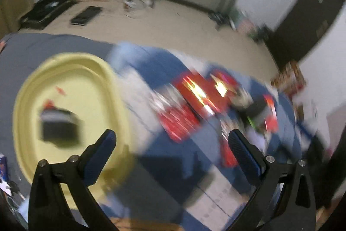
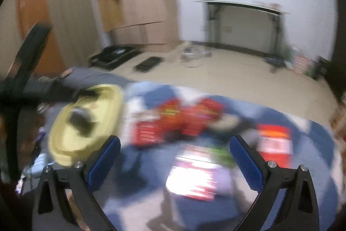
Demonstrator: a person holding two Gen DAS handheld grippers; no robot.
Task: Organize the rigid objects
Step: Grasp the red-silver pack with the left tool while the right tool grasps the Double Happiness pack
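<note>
Beside yellow tray (image 1: 103, 71), blurred red boxes (image 1: 194, 92), perhaps cartons

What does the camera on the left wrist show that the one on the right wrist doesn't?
Only the left wrist view shows a dark door at far right. Only the right wrist view shows a pale purple packet low between the jaws and a dark blurred arm reaching in from the left. Both share the yellow tray holding a dark object, the red boxes on blue cloth, and open, empty jaws.
</note>
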